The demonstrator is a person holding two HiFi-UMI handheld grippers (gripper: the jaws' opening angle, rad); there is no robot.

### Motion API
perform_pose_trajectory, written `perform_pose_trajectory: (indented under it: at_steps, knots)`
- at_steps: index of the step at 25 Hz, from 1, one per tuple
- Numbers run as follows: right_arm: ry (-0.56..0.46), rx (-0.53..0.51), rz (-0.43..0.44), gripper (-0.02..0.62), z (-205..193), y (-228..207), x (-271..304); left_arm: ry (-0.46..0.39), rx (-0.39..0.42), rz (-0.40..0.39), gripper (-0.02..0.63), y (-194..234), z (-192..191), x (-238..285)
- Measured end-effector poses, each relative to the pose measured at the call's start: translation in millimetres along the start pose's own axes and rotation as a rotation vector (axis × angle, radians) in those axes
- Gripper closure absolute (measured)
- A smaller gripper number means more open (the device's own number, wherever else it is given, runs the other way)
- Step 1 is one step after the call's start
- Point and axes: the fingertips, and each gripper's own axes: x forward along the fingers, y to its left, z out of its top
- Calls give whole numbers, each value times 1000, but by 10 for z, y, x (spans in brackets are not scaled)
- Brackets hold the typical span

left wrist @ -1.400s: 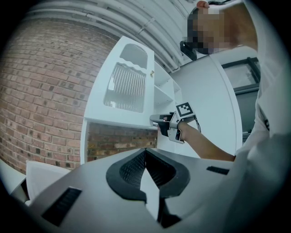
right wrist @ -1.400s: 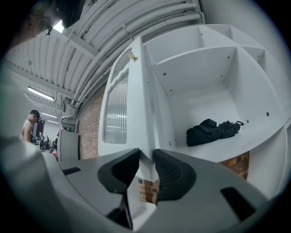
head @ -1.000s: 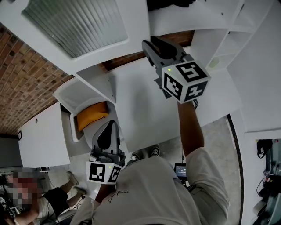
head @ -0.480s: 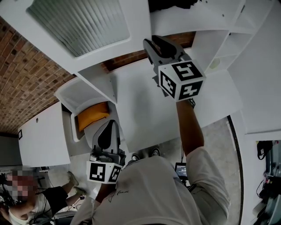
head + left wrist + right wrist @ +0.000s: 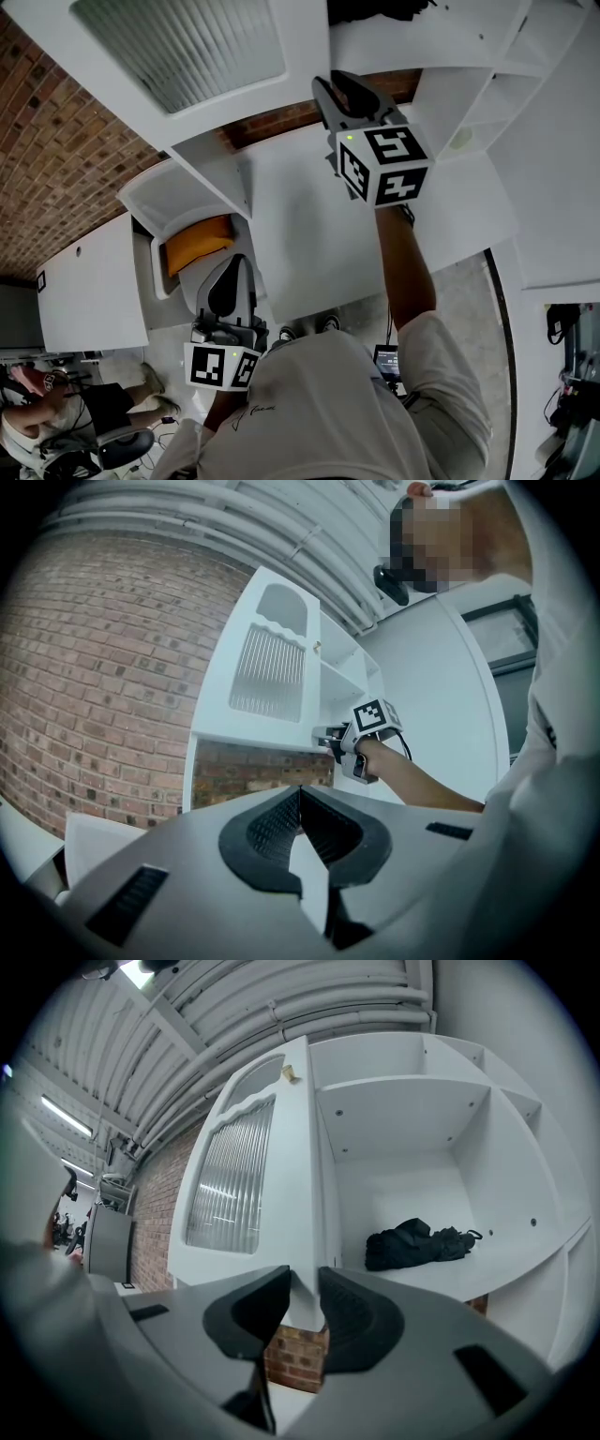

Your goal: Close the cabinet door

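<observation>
Right gripper (image 5: 305,1274), raised overhead: jaws nearly together w/ the lower free corner of the open cabinet door (image 5: 244,1185) pinched between them; door (ribbed glass panel) stands swung out from the cabinet, beside the brick wall (image 5: 66,159). Left gripper (image 5: 300,794) held low near the body, jaw tips meeting, nothing between. Open cabinet compartment (image 5: 450,1283), just right of the door, holds a black bundle (image 5: 417,1241), lying on its shelf approx. mid-depth.
</observation>
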Motion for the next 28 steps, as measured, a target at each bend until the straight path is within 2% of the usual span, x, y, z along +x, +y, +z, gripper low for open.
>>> perform_pose_trajectory:
  at_steps: [11,28]
  knots:
    - [0,-29,-29,499,-10,-26,72,-1,-1,5,589,18,-14,-12]
    - [-6,-21,-61,502,-15,-57,180,-3,-12,22,589,109,-17,-41]
